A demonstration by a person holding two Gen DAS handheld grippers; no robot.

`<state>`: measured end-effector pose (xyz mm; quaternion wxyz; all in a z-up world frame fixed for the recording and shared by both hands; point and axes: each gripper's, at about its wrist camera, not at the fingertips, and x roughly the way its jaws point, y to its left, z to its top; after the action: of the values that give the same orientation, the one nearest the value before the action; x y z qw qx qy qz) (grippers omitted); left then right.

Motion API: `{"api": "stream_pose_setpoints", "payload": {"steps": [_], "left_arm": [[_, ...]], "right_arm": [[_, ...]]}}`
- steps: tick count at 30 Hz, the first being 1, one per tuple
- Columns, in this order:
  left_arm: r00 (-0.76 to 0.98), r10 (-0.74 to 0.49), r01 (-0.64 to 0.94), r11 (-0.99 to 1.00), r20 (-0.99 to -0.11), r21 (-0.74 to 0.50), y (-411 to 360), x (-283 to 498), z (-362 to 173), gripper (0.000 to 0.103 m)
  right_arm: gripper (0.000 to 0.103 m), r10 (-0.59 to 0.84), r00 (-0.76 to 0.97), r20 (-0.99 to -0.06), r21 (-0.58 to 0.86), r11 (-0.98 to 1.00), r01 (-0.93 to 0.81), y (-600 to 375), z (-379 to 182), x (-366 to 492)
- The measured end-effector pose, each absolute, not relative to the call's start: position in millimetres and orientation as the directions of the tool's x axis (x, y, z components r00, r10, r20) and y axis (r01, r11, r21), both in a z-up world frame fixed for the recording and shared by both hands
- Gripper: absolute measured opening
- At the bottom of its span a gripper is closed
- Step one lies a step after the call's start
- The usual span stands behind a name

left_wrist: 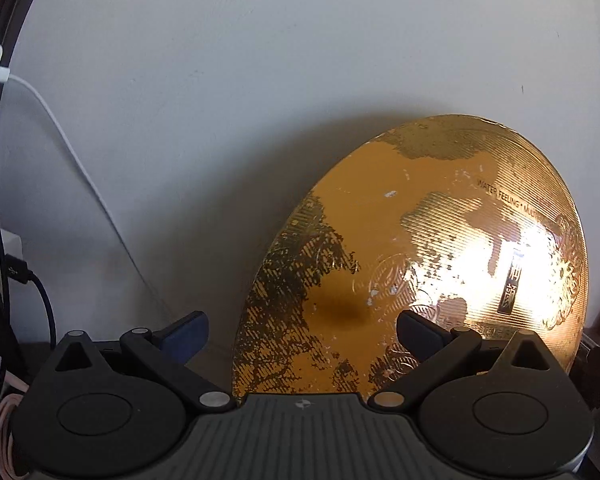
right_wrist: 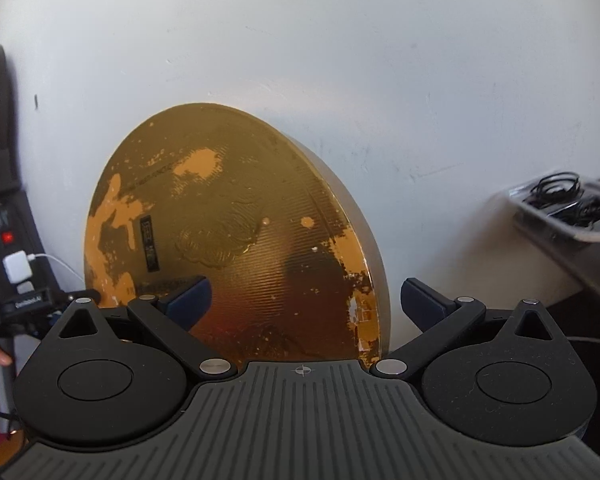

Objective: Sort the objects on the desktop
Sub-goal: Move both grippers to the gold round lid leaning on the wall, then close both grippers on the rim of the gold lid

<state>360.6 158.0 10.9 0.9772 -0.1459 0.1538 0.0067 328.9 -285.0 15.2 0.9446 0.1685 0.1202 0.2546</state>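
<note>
A round gold tin point(left_wrist: 420, 264), ribbed and embossed, with much foil worn away to orange patches, stands on edge against the white wall point(left_wrist: 260, 60). Both the left tool point(left_wrist: 302, 330) and right tool point(right_wrist: 306, 296) face it, fingers spread, holding nothing.

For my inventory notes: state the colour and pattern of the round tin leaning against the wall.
Gold round tin, finely ribbed, worn to orange patches; clearest in the left wrist view.
</note>
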Motion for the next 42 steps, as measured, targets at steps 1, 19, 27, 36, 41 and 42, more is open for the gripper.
{"api": "stream_pose_setpoints", "payload": {"steps": [1, 19, 27, 36, 41, 42], "left_arm": [[0.952, -0.024, -0.065, 0.958, -0.305, -0.278, 158.8, 361.9, 9.2, 0.102], [0.946, -0.182, 0.053, 0.903, -0.268, -0.426, 171.4, 376.7, -18.8, 0.103], [0.945, -0.151, 0.039, 0.932, -0.290, -0.360, 158.0, 376.3, -17.2, 0.102], [0.983, -0.102, 0.047, 0.943, -0.151, -0.329, 145.7, 350.1, 2.6, 0.101], [0.993, -0.111, 0.089, 0.944, -0.049, -0.317, 140.0, 328.2, 31.2, 0.101], [0.993, -0.114, 0.097, 0.944, -0.036, -0.316, 138.2, 322.8, 38.8, 0.101]], "right_arm": [[0.103, 0.531, 0.836, -0.136, 0.380, 0.808, -0.451, -284.8, 13.3, 332.2], [0.103, 0.539, 0.826, -0.166, 0.299, 0.825, -0.479, -260.8, -0.9, 356.1], [0.101, 0.514, 0.844, -0.153, 0.275, 0.842, -0.464, -259.5, -0.4, 345.1], [0.094, 0.440, 0.898, -0.001, 0.154, 0.887, -0.435, -257.4, 25.1, 297.5], [0.094, 0.419, 0.904, 0.084, 0.110, 0.898, -0.427, -263.0, 57.1, 256.5], [0.094, 0.416, 0.904, 0.095, 0.108, 0.899, -0.425, -264.5, 64.8, 245.2]]}}
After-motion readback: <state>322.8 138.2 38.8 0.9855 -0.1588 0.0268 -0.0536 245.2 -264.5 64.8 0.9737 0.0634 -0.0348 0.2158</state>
